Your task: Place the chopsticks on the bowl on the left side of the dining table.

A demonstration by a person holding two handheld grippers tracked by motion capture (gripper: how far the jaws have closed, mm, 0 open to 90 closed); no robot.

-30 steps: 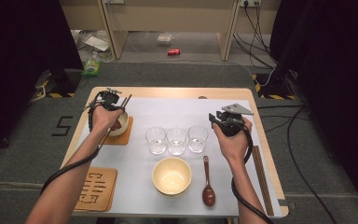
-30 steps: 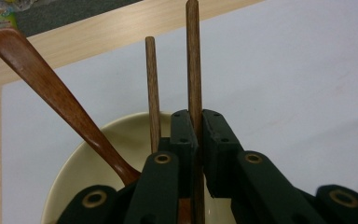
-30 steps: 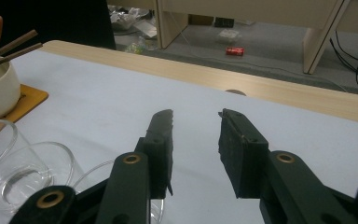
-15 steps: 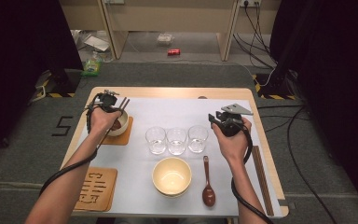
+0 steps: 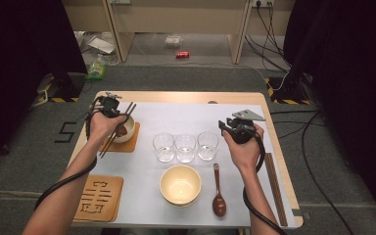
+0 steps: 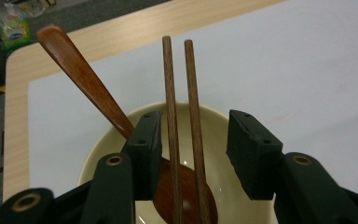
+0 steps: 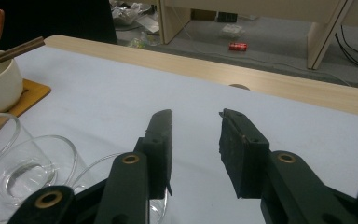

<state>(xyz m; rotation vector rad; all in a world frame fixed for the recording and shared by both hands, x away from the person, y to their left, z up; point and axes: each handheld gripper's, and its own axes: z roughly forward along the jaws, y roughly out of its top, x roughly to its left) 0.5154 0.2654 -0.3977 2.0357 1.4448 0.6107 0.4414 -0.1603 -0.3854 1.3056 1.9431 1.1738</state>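
left gripper view: left gripper jaws just spread, chopsticks lying loose between.

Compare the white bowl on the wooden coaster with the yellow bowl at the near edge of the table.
The white bowl sits on a wooden coaster; the yellow bowl rests directly on the white mat. The white bowl holds a wooden spoon, with chopsticks lying across it; the yellow bowl is empty. The white bowl looks smaller. Both are upright and round.
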